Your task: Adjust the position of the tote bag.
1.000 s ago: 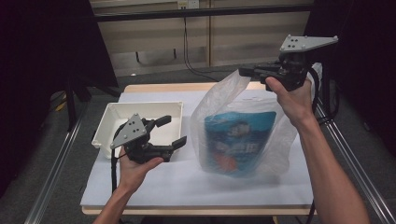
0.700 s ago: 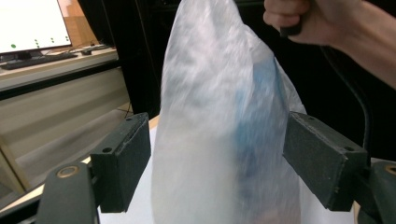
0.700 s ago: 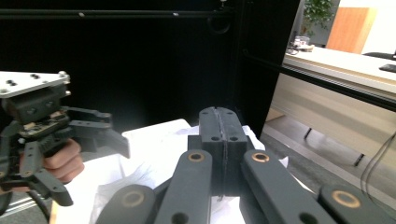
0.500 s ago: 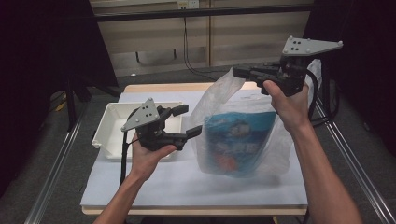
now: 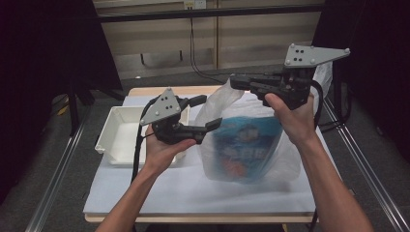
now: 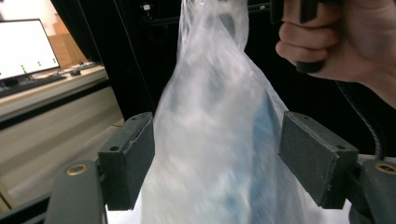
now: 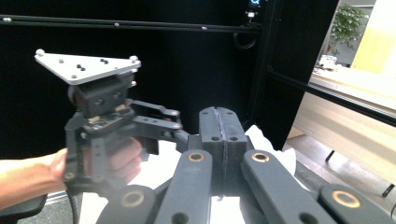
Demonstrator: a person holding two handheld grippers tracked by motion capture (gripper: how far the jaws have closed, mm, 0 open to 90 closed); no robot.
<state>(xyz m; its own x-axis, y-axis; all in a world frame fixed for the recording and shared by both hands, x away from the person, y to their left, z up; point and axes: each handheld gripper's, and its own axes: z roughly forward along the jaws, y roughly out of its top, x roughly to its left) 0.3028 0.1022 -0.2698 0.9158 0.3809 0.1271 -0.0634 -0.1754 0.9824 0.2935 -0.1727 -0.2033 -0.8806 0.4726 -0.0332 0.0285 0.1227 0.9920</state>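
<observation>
Table [image 5: 145, 193] under white cloth, dark room

The right gripper [image 7: 219, 135] has its two black jaws pressed together, pinching white plastic bag [image 7: 266, 140] film that spreads just behind them. To their left, the left gripper [image 7: 154, 128] is held in a hand [image 7: 119, 161], its grey plate uppermost.

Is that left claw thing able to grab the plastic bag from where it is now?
Probably yes. The left gripper has been closing but is open, pads on either side of the plastic bag, nothing between. The right gripper pinches the bag's top, holding it up.
</observation>
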